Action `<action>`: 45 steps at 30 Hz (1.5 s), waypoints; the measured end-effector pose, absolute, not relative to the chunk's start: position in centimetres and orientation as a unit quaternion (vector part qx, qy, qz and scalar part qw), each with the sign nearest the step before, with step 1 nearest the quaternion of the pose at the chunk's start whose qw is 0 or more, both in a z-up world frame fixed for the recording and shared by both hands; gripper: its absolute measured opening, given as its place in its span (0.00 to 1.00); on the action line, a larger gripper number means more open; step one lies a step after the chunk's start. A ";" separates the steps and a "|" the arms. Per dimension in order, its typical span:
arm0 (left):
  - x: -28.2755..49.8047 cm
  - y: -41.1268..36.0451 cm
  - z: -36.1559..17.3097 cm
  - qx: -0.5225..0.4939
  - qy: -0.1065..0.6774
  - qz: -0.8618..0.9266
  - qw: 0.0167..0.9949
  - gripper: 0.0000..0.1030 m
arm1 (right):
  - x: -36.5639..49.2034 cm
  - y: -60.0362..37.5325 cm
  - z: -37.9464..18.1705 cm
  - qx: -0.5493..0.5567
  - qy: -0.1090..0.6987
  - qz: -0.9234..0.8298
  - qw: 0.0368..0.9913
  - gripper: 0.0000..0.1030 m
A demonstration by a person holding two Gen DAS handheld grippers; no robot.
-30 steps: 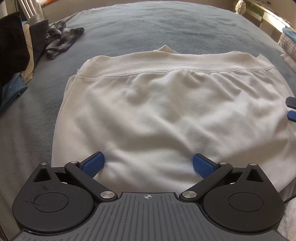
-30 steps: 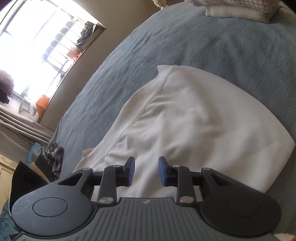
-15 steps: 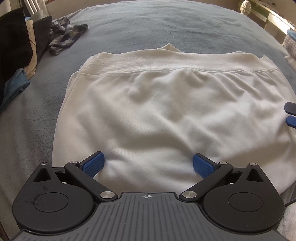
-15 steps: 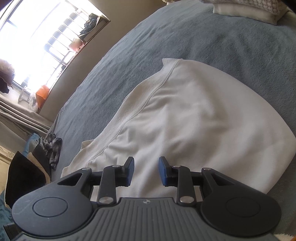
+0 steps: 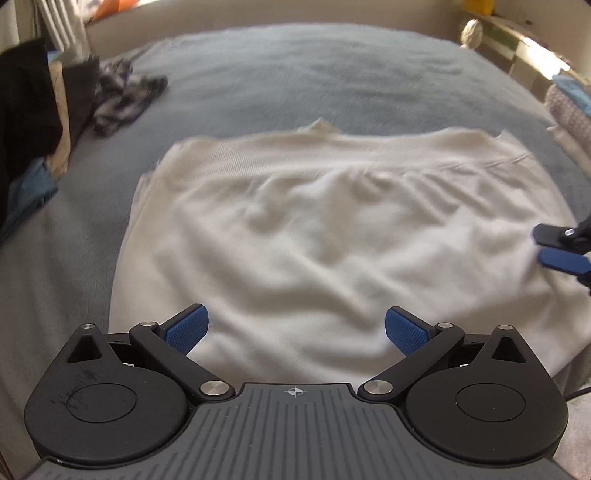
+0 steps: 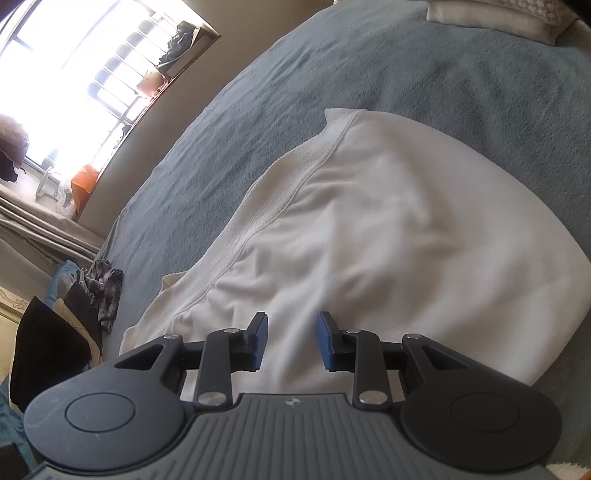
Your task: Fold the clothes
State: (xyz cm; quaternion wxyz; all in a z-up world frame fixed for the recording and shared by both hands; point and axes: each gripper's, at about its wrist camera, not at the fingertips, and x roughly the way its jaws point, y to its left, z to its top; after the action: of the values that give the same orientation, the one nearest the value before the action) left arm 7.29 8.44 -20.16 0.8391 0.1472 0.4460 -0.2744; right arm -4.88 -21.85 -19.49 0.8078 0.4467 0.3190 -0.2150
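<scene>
White sweatshirt, flat mid-bed; my left gripper jaws spread wide, my right gripper jaws narrowly parted, neither pinching cloth; risk: grabbing one layer only, skewing my fold.

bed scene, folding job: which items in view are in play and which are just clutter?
In play:
white sweatshirt, spread on the bed
left gripper, jaws wide, empty
right gripper, jaws partly open, empty

Lying about:
plaid garment
dark clothes pile
folded stack
blue-grey blanket
</scene>
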 end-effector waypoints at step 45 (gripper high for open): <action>7.9 8.4 -22.4 0.141 0.497 -0.247 0.820 1.00 | -5.0 -21.3 -19.3 0.437 0.332 -0.211 0.809 0.30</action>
State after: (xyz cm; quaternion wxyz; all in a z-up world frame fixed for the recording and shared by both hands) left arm 7.94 8.38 -22.36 0.8195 0.1409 0.4975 -0.2471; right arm -5.03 -21.34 -19.28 0.8090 0.4369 0.3317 -0.2114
